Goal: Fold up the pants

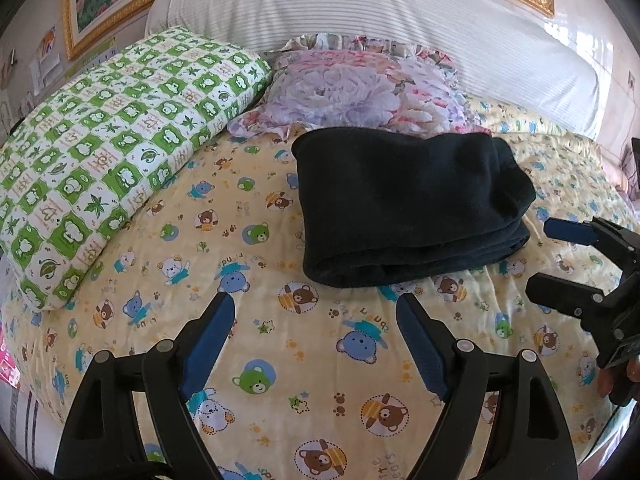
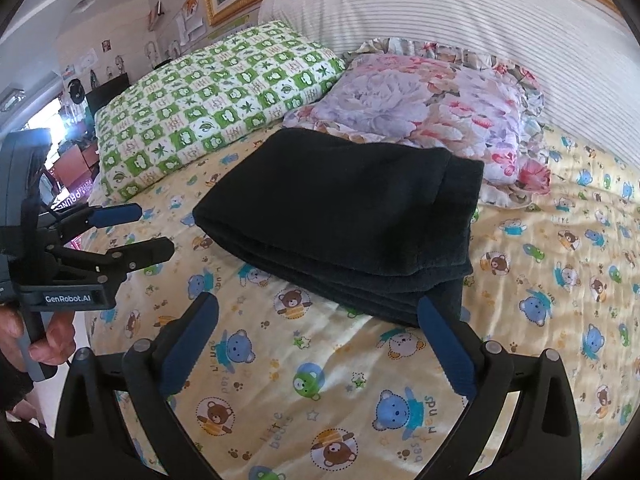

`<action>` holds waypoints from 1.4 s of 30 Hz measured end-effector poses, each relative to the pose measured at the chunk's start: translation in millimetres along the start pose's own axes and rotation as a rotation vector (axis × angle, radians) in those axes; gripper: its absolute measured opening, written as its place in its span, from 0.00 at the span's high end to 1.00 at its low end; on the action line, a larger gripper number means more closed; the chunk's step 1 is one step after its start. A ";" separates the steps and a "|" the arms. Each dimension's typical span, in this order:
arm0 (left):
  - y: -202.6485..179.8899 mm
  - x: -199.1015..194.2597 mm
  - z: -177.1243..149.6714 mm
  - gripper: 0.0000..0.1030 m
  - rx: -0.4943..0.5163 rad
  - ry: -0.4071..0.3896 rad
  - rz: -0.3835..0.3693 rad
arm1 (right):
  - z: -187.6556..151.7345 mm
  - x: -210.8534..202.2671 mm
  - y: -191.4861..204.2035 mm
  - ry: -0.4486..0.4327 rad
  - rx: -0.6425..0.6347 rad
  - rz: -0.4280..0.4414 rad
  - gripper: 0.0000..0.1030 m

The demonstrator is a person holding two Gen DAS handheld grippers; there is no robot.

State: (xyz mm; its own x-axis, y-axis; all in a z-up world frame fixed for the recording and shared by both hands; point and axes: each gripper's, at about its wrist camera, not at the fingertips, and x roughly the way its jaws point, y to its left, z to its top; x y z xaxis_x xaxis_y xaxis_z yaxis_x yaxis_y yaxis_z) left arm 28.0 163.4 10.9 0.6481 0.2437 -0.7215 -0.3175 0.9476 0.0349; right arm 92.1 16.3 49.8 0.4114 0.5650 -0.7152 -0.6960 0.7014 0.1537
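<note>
The black pants (image 1: 400, 208) lie folded into a thick rectangle on the yellow bear-print bed sheet (image 1: 304, 360). In the left wrist view my left gripper (image 1: 314, 300) is open just short of the bundle's near edge, with only sheet between its blue pads. My right gripper (image 1: 542, 258) stands open at the bundle's right side. In the right wrist view the pants (image 2: 340, 208) fill the middle. The right gripper (image 2: 318, 302) is wide open, one fingertip overlapping the pants' near corner and gripping nothing. The left gripper (image 2: 154, 229) is open to the left, apart from the cloth.
A green checked pillow (image 1: 120, 160) lies at the left and a floral pillow (image 1: 352, 92) behind the pants. A white striped headboard (image 1: 400, 12) and a gold-framed painting (image 1: 104, 8) stand beyond. A person's hand (image 2: 44, 340) holds the left gripper's handle.
</note>
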 end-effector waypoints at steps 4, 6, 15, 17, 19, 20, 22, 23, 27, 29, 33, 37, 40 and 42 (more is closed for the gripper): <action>-0.8 7.9 -3.2 0.19 0.002 0.006 0.000 | -2.3 4.1 -2.3 0.009 0.007 -0.004 0.03; -0.9 11.2 -4.0 0.19 0.002 0.006 -0.002 | -3.1 6.7 -4.2 0.015 0.009 -0.010 0.03; -2.7 20.9 -2.0 0.19 0.016 -0.009 0.006 | -3.0 12.6 -12.4 0.017 0.023 -0.031 0.03; -2.4 23.0 -1.1 0.19 0.015 -0.010 0.002 | -3.1 14.2 -12.7 0.021 0.023 -0.033 0.03; -2.7 26.0 -0.5 0.19 0.014 -0.009 0.001 | -3.3 16.2 -13.6 0.025 0.026 -0.031 0.03; -2.7 26.4 -1.0 0.19 0.014 -0.008 0.000 | -3.2 16.8 -13.8 0.027 0.026 -0.032 0.03; -3.8 29.2 -0.7 0.19 0.018 -0.004 0.000 | -3.3 18.5 -15.1 0.030 0.028 -0.028 0.03; -4.2 30.3 -0.6 0.19 0.020 -0.003 0.001 | -3.4 18.9 -15.5 0.029 0.031 -0.028 0.03; -4.3 32.6 -0.4 0.19 0.019 -0.003 -0.003 | -3.9 19.5 -16.5 0.029 0.040 -0.028 0.03; -4.4 33.5 0.4 0.19 0.019 -0.003 -0.005 | -3.6 20.3 -16.2 0.031 0.040 -0.024 0.03; -5.4 35.4 1.7 0.19 0.026 0.000 -0.004 | -3.2 21.8 -15.0 0.036 0.037 -0.025 0.03; -5.7 36.3 2.2 0.19 0.027 0.001 -0.007 | -2.6 22.4 -15.4 0.037 0.034 -0.024 0.03; -5.7 37.1 2.5 0.19 0.026 0.004 -0.007 | -2.3 22.6 -15.2 0.037 0.035 -0.024 0.03; -5.0 37.7 3.1 0.19 0.026 0.002 -0.002 | -2.2 22.5 -15.2 0.037 0.035 -0.020 0.03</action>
State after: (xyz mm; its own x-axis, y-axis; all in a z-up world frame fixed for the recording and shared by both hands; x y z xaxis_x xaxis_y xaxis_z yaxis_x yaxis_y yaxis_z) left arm 56.1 168.4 -14.3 0.6471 0.2415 -0.7232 -0.2984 0.9531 0.0512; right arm 110.6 17.4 29.8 0.4028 0.5348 -0.7427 -0.6665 0.7276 0.1624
